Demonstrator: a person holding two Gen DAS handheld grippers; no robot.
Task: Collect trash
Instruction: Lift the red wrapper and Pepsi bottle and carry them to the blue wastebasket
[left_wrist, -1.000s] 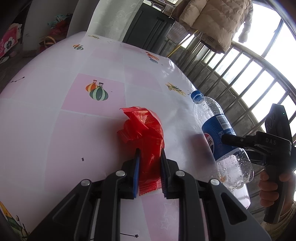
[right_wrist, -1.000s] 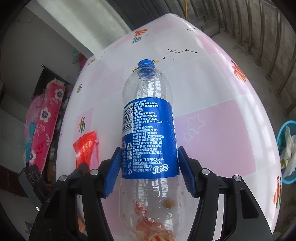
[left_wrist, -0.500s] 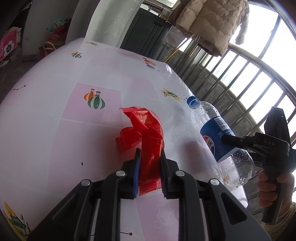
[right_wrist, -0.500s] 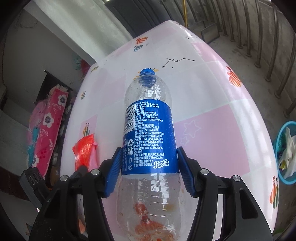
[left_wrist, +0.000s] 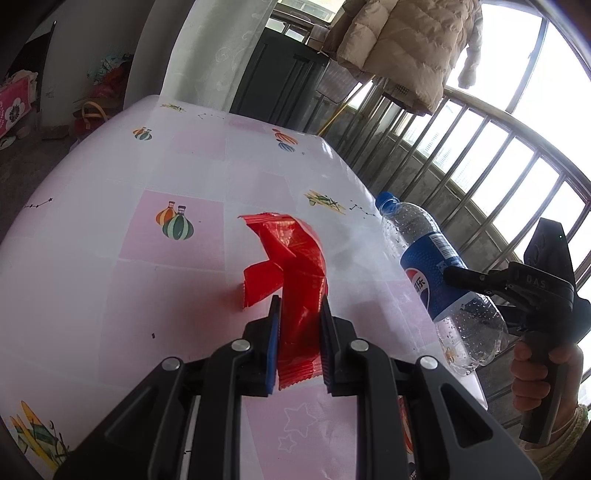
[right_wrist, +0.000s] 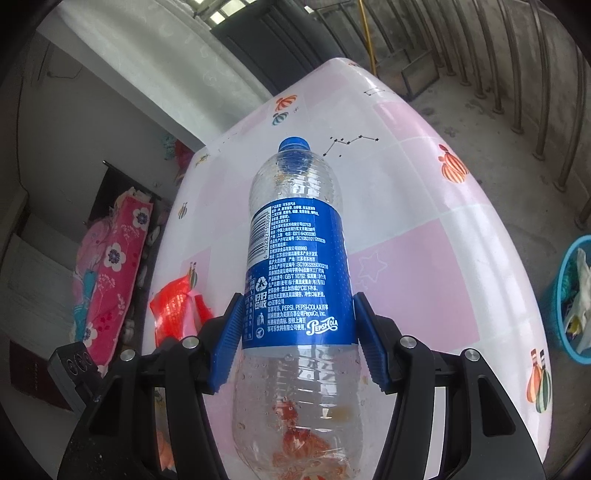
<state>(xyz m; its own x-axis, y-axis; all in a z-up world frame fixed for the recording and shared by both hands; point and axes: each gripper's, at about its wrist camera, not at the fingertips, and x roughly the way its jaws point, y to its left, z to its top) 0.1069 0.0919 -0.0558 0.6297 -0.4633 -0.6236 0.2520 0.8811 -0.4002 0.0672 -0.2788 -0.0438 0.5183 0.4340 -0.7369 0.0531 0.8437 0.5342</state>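
Note:
My left gripper (left_wrist: 298, 314) is shut on a crumpled red wrapper (left_wrist: 295, 258) and holds it above the pink and white tablecloth (left_wrist: 147, 221). The wrapper also shows in the right wrist view (right_wrist: 177, 306), at the left. My right gripper (right_wrist: 299, 321) is shut on an empty Pepsi bottle (right_wrist: 299, 266) with a blue label and blue cap, held above the table. The same bottle (left_wrist: 436, 273) and right gripper (left_wrist: 458, 275) show at the right of the left wrist view, over the table's right edge.
A blue basket (right_wrist: 572, 295) with trash in it stands on the floor right of the table. A metal railing (left_wrist: 480, 166) runs behind the table's right side. A beige jacket (left_wrist: 406, 44) hangs above it. A pink floral cloth (right_wrist: 110, 266) lies left of the table.
Both grippers have risen with their loads: the table looks farther below. The bottle and the wrapper stay gripped as before.

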